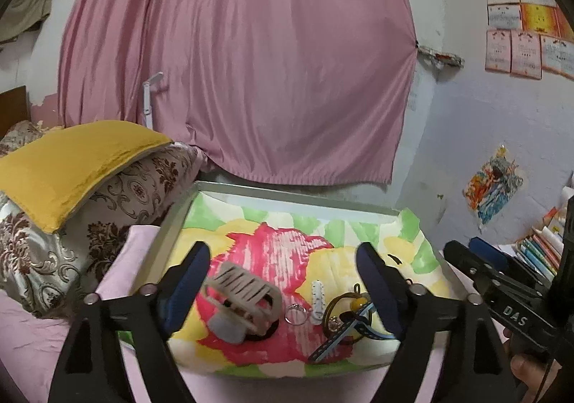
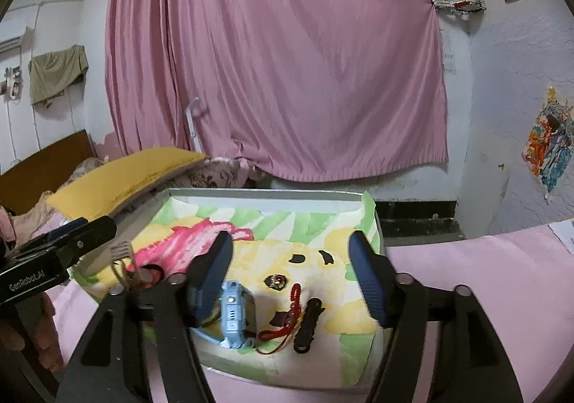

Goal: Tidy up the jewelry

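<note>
Left gripper (image 1: 283, 281) spread wide above tray (image 1: 172, 223); beige hair claw (image 1: 244, 295) just inside its 9 o'clock finger, silver ring (image 1: 296, 314) and white clip (image 1: 317, 300) under gap, tangle of bands (image 1: 344, 317) against its 3 o'clock finger. Open painted paper toward 12 o'clock. Pillows (image 1: 89, 188) crowd tray's 9 o'clock rim.

Right gripper (image 2: 290, 270) also wide; blue watch (image 2: 235, 313) beside its 9 o'clock finger, red bead string (image 2: 287, 317) and black clip (image 2: 308, 326) in gap, touching. Free lane at 3 o'clock over pink sheet (image 2: 484, 277).

Ring (image 1: 296, 314), hair claw (image 1: 241, 299), watch (image 2: 233, 313) lie loose.
</note>
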### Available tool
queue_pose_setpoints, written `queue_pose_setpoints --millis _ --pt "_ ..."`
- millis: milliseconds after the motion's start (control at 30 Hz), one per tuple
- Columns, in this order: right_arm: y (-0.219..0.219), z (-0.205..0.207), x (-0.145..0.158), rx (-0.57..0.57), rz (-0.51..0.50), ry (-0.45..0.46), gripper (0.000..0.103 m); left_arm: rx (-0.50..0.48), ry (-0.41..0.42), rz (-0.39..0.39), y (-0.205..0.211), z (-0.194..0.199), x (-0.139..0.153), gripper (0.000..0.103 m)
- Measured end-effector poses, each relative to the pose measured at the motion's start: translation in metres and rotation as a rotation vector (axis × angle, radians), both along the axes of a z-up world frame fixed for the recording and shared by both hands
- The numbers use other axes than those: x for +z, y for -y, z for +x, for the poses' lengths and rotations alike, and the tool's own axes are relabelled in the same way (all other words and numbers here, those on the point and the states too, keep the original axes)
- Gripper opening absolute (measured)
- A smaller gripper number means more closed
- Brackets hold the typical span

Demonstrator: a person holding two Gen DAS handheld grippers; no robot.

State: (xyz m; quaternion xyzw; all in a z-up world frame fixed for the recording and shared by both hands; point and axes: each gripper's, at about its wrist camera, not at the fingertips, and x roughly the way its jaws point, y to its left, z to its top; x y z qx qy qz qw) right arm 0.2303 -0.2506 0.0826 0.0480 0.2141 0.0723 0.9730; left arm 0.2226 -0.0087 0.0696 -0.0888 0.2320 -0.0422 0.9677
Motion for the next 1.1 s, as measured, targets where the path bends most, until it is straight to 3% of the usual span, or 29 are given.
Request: queue_pose_setpoints --millis 100,200,367,800,1100 --pt "0.000 -0.013 0.004 0.013 0.011 0.030 0.080 0.010 0.018 -0.010 -0.004 -0.010 0.002 0.095" --pt "-0.002 -0.024 0.007 0.031 0.011 0.049 0.084 0.011 0.024 -0.018 -0.007 -0.019 0.003 0.101" --pt "-0.007 -0.047 0.009 0.022 -0.032 0.086 0.101 -0.006 0.019 -0.025 -0.011 -0.035 0.001 0.102" --pt "-0.007 -0.097 0.014 0.033 -0.032 0.087 0.101 -0.021 0.019 -0.002 -0.019 -0.087 -0.007 0.102" --pt "0.005 -0.150 0.002 0.013 0.024 0.156 0.101 0.012 0.043 0.004 -0.029 -0.122 -0.010 0.102"
